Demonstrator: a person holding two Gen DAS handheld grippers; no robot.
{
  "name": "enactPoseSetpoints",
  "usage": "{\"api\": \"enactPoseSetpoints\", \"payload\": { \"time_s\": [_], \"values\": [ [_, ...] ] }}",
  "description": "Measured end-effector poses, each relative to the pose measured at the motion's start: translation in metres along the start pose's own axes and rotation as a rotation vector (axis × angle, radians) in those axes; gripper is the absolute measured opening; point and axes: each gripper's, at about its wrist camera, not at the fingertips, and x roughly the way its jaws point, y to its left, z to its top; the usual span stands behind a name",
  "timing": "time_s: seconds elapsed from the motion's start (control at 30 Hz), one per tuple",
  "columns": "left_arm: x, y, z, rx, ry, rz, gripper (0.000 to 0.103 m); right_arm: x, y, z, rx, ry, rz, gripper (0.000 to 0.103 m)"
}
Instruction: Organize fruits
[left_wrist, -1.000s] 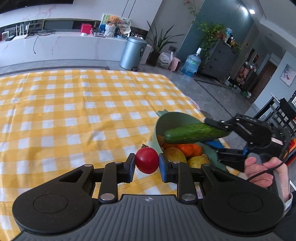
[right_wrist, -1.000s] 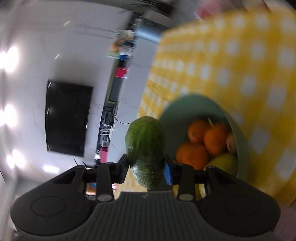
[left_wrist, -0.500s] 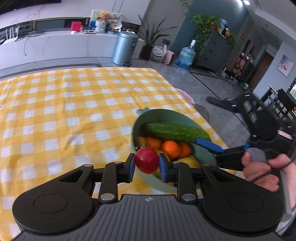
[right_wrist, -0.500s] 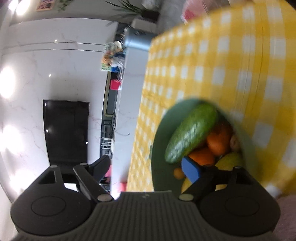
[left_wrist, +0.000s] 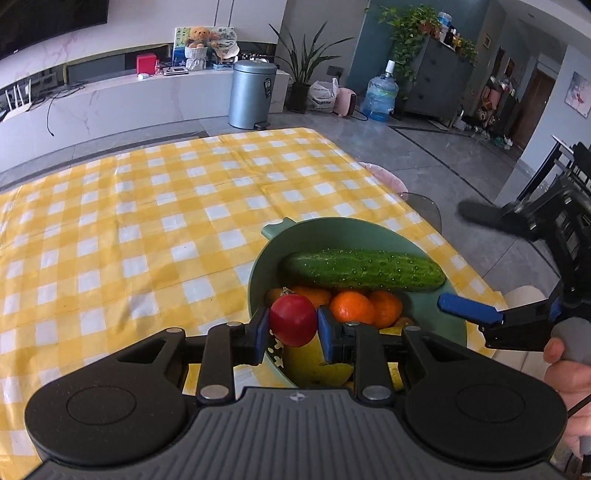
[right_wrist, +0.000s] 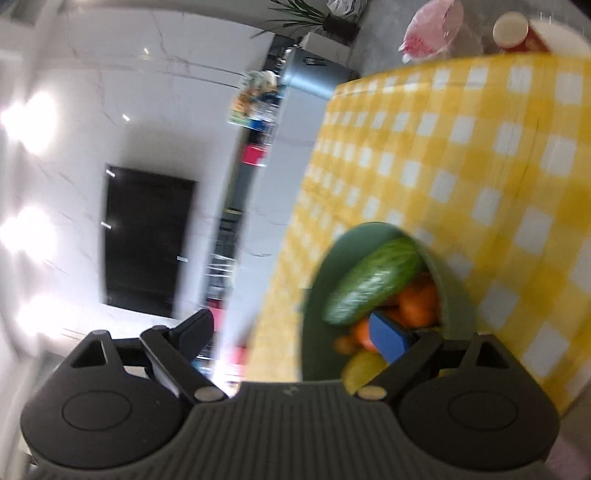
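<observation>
Left claw (left_wrist: 293, 328) grips red fruit (left_wrist: 293, 320) above near rim of green bowl (left_wrist: 258, 273). Cucumber (left_wrist: 364, 269) lies across oranges (left_wrist: 351, 306) inside bowl, on yellow checked tabletop (left_wrist: 129, 229). Right claw (right_wrist: 295, 332) spread wide, holding nothing, at bowl's right.

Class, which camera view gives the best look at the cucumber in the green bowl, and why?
The left wrist view: the cucumber lies sharp and full-length across the oranges in the green bowl, its bumpy skin clear. The right wrist view shows it too, but blurred and at an angle, one end cut off by the bowl's rim.
</observation>
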Motion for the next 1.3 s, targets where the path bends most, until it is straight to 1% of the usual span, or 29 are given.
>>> {"api": "enactPoseSetpoints", "payload": {
  "time_s": [0.03, 0.07, 0.1, 0.13, 0.17, 0.2, 0.33, 0.37, 0.43, 0.47, 0.5, 0.63, 0.67, 0.7, 0.77, 0.83, 0.9, 0.97, 1.0, 1.03, 1.1, 1.2, 1.3],
  "values": [
    [0.000, -0.001, -0.001, 0.006, -0.004, 0.005, 0.031, 0.002, 0.002, -0.001, -0.023, 0.010, -0.029, 0.088],
    [-0.002, -0.002, -0.001, 0.013, -0.013, 0.014, 0.038, 0.009, 0.004, -0.003, -0.038, 0.023, -0.045, 0.088],
    [-0.004, -0.003, -0.002, 0.022, -0.028, 0.022, 0.052, 0.010, 0.004, -0.004, -0.051, 0.034, -0.048, 0.088],
    [-0.008, -0.005, -0.002, 0.035, -0.037, 0.025, 0.061, 0.010, 0.005, -0.005, -0.061, 0.039, -0.048, 0.088],
    [-0.012, -0.007, -0.003, 0.048, -0.044, 0.028, 0.073, 0.010, 0.007, -0.005, -0.069, 0.040, -0.054, 0.088],
    [-0.017, -0.009, -0.004, 0.057, -0.054, 0.032, 0.075, 0.007, 0.009, -0.007, -0.083, 0.036, -0.072, 0.088],
    [-0.035, -0.017, -0.011, 0.059, -0.078, 0.081, 0.077, -0.009, 0.025, -0.018, -0.211, -0.009, -0.173, 0.088],
    [-0.039, -0.019, -0.013, 0.057, -0.079, 0.091, 0.077, -0.014, 0.029, -0.022, -0.241, -0.001, -0.177, 0.088],
    [-0.048, -0.023, -0.019, 0.036, -0.085, 0.109, 0.078, -0.025, 0.031, -0.032, -0.293, 0.047, -0.161, 0.087],
    [-0.053, -0.025, -0.022, 0.034, -0.092, 0.110, 0.080, -0.030, 0.030, -0.038, -0.314, 0.065, -0.171, 0.087],
    [-0.059, -0.027, -0.024, 0.035, -0.100, 0.110, 0.086, -0.039, 0.031, -0.044, -0.344, 0.071, -0.204, 0.087],
    [-0.081, -0.042, -0.032, 0.045, -0.134, 0.122, 0.091, -0.066, 0.042, -0.068, -0.490, 0.018, -0.414, 0.088],
    [-0.085, -0.046, -0.033, 0.037, -0.143, 0.129, 0.093, -0.068, 0.046, -0.073, -0.524, 0.005, -0.463, 0.090],
    [-0.088, -0.049, -0.034, 0.027, -0.150, 0.137, 0.094, -0.071, 0.051, -0.079, -0.561, -0.005, -0.503, 0.091],
    [-0.093, -0.055, -0.036, 0.025, -0.163, 0.135, 0.094, -0.071, 0.060, -0.089, -0.634, -0.009, -0.540, 0.096],
    [-0.097, -0.059, -0.036, 0.015, -0.179, 0.145, 0.094, -0.063, 0.067, -0.098, -0.703, 0.018, -0.581, 0.099],
    [-0.100, -0.063, -0.038, -0.003, -0.204, 0.186, 0.094, -0.055, 0.068, -0.105, -0.742, 0.048, -0.645, 0.099],
    [-0.103, -0.068, -0.039, -0.009, -0.234, 0.241, 0.093, -0.051, 0.069, -0.110, -0.768, 0.049, -0.686, 0.099],
    [-0.102, -0.070, -0.039, -0.008, -0.233, 0.256, 0.093, -0.050, 0.070, -0.112, -0.774, 0.049, -0.694, 0.099],
    [-0.101, -0.071, -0.037, -0.006, -0.210, 0.253, 0.093, -0.048, 0.070, -0.113, -0.774, 0.051, -0.698, 0.099],
    [-0.095, -0.069, -0.036, -0.024, -0.145, 0.213, 0.089, -0.047, 0.071, -0.114, -0.760, 0.065, -0.700, 0.099],
    [-0.087, -0.067, -0.037, -0.068, -0.080, 0.169, 0.088, -0.047, 0.074, -0.115, -0.755, 0.071, -0.708, 0.099],
    [-0.079, -0.068, -0.041, -0.080, -0.038, 0.178, 0.088, -0.045, 0.077, -0.119, -0.768, 0.079, -0.752, 0.099]
  ]
}}
